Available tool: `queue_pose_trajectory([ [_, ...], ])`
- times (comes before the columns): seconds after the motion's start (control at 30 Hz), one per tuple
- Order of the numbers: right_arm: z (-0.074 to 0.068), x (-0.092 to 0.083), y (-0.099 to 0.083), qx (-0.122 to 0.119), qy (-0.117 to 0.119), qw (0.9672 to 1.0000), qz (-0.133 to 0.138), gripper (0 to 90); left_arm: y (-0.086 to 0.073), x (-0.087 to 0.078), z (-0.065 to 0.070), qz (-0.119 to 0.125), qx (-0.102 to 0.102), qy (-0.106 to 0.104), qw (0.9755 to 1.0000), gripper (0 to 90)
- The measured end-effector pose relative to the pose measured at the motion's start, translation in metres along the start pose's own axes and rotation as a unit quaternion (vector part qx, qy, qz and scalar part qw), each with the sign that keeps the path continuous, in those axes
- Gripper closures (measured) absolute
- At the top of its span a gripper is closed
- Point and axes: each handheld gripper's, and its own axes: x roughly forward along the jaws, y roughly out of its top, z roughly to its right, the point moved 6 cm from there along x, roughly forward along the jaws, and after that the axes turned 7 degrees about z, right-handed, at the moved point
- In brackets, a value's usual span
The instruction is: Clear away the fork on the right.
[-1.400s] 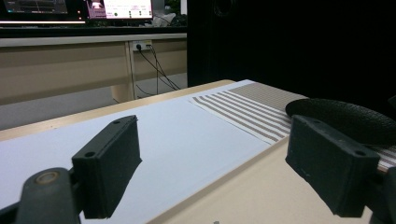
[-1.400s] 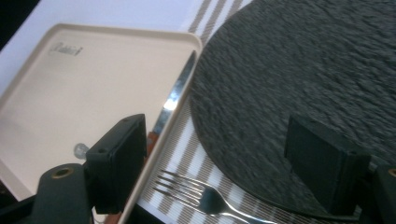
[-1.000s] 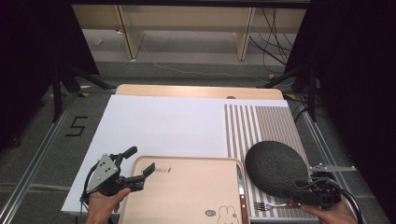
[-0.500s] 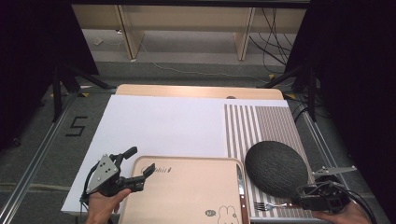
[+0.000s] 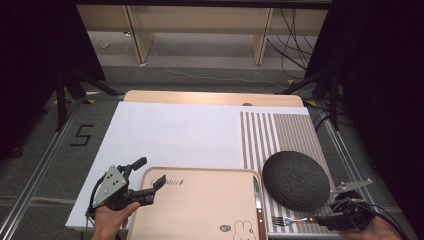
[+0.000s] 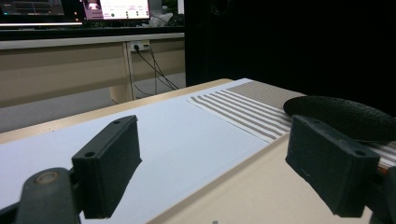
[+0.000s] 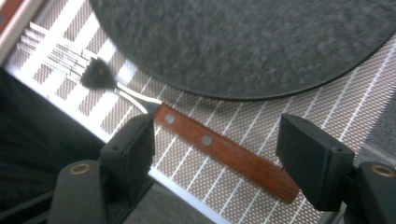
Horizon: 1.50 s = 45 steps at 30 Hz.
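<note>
- Wooden and brown, the handle of the fork (image 7: 224,151) lies on the striped mat (image 5: 280,135), just beside the dark round plate (image 5: 296,180) — right at the near edge of the table.
- Now the right gripper (image 7: 219,158) sits over that handle, with one jaw on each side of it. The jaws have just been closing a little, but the pads do not press on the fork yet, so nothing is held.
- That looks like the start of a grab: the fork is lined up between the jaws, and one more squeeze should catch it.
- A second ago the right gripper was a bit farther up, by the plate's edge; now it is lower and nearer the person, at the end of the fork.
- The fork itself has not moved, and a knife (image 5: 258,205) lies just where it was, along the tray's right edge.
- Over on the left, the left gripper (image 5: 145,175) has stayed put — wide open and empty, one jaw over the corner of the tan tray (image 5: 200,210), the other over the white sheet (image 5: 170,135).
</note>
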Motion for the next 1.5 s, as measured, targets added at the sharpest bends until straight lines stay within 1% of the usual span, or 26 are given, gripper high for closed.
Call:
queue_pose_trajectory([
  [0.07, -0.002, 0.001, -0.001, -0.006, 0.005, 0.9999, -0.007, 29.4, 0.0, 0.0, 0.0, 0.0, 0.0, 0.0, 1.0, 16.6],
  [0.3, -0.004, 0.012, -0.005, -0.04, -0.002, 0.9982, -0.046, 29.9, 0.0, 0.0, 0.0, 0.001, 0.0, 0.0, 1.0, 16.6],
  [0.33, -0.004, 0.013, -0.006, -0.04, 0.002, 0.9981, -0.046, 30.0, 0.0, 0.0, 0.0, 0.0, -0.001, 0.0, 1.0, 16.6],
  [0.37, -0.002, 0.015, -0.005, -0.049, 0.005, 0.9976, -0.048, 30.3, 0.0, 0.0, 0.0, 0.0, -0.001, -0.001, 1.0, 16.7],
  [0.4, -0.002, 0.016, -0.006, -0.046, 0.011, 0.9976, -0.05, 31.1, 0.0, 0.0, 0.0, 0.0, -0.001, -0.001, 1.0, 16.6],
  [0.43, 0.0, 0.016, -0.006, -0.051, 0.01, 0.9973, -0.052, 32.3, 0.0, 0.0, 0.0, 0.0, -0.001, -0.001, 1.0, 16.6],
  [0.47, -0.001, 0.017, -0.007, -0.044, 0.003, 0.9974, -0.058, 33.6, 0.0, 0.0, 0.0, 0.0, -0.001, 0.0, 1.0, 16.6],
  [0.5, 0.0, 0.017, -0.008, -0.055, 0.0, 0.9966, -0.061, 34.1, 0.0, 0.0, 0.0, 0.001, -0.001, 0.0, 1.0, 16.6],
  [0.6, -0.003, 0.017, -0.008, -0.057, -0.005, 0.9962, -0.066, 37.6, 0.0, 0.0, 0.0, 0.0, -0.001, 0.001, 1.0, 16.6],
  [0.63, -0.002, 0.017, -0.008, -0.073, -0.007, 0.995, -0.067, 38.7, 0.0, 0.0, 0.0, 0.0, -0.001, 0.0, 1.0, 16.6],
  [0.73, -0.006, 0.019, -0.01, -0.079, -0.005, 0.9932, -0.086, 42.0, 0.0, 0.0, 0.0, 0.0, -0.001, 0.0, 1.0, 16.7],
  [0.77, -0.006, 0.019, -0.01, -0.091, -0.009, 0.9921, -0.087, 43.8, 0.0, 0.0, 0.0, 0.0, -0.001, 0.0, 1.0, 16.6],
  [0.83, -0.01, 0.018, -0.01, -0.088, -0.013, 0.9915, -0.095, 50.3, 0.0, -0.001, -0.001, 0.0, -0.001, 0.001, 1.0, 16.7],
  [0.9, -0.011, 0.019, -0.009, -0.112, -0.009, 0.9897, -0.089, 53.7, 0.0, -0.001, -0.001, 0.0, -0.001, 0.002, 1.0, 16.6],
  [0.93, -0.013, 0.019, -0.009, -0.112, -0.008, 0.9895, -0.092, 55.9, 0.0, -0.001, 0.0, 0.0, -0.001, 0.002, 1.0, 16.7],
  [0.97, -0.014, 0.019, -0.008, -0.123, -0.004, 0.9883, -0.09, 57.5, 0.0, -0.001, 0.0, 0.0, -0.001, 0.002, 1.0, 16.7],
  [1.03, -0.019, 0.02, -0.008, -0.128, -0.002, 0.9875, -0.092, 60.4, 0.0, -0.001, 0.0, 0.0, 0.0, 0.001, 1.0, 16.6],
  [1.07, -0.02, 0.02, -0.007, -0.14, 0.001, 0.9858, -0.093, 62.3, 0.0, -0.001, 0.0, 0.0, -0.001, 0.001, 1.0, 16.7],
  [1.13, -0.023, 0.02, -0.006, -0.146, 0.003, 0.9847, -0.095, 65.2, 0.0, -0.001, 0.0, 0.0, 0.001, 0.001, 1.0, 16.7],
  [1.17, -0.024, 0.02, -0.006, -0.141, 0.002, 0.9853, -0.097, 66.5, 0.0, -0.001, 0.0, 0.0, 0.0, 0.001, 1.0, 16.7],
  [1.2, -0.026, 0.021, -0.005, -0.148, 0.008, 0.9846, -0.093, 67.8, 0.0, -0.001, 0.0, 0.0, 0.0, 0.002, 1.0, 16.7],
  [1.27, -0.029, 0.021, -0.005, -0.154, 0.009, 0.9829, -0.1, 69.3, 0.0, 0.001, 0.0, 0.005, -0.001, -0.002, 1.0, 16.7],
  [1.37, -0.032, 0.022, -0.005, -0.156, 0.008, 0.9817, -0.109, 71.8, 0.0, 0.0, 0.0, 0.0, 0.001, 0.001, 1.0, 16.7],
  [1.4, -0.033, 0.023, -0.004, -0.163, 0.012, 0.9809, -0.105, 73.4, 0.0, -0.001, 0.0, 0.001, 0.0, 0.001, 1.0, 16.7],
  [1.47, -0.036, 0.022, -0.006, -0.156, 0.014, 0.9811, -0.114, 74.1, 0.0, -0.001, 0.0, 0.0, 0.001, 0.001, 1.0, 16.7],
  [1.5, -0.035, 0.023, -0.005, -0.164, 0.012, 0.9802, -0.111, 74.2, 0.0, -0.001, 0.0, 0.001, 0.001, 0.001, 1.0, 16.7],
])
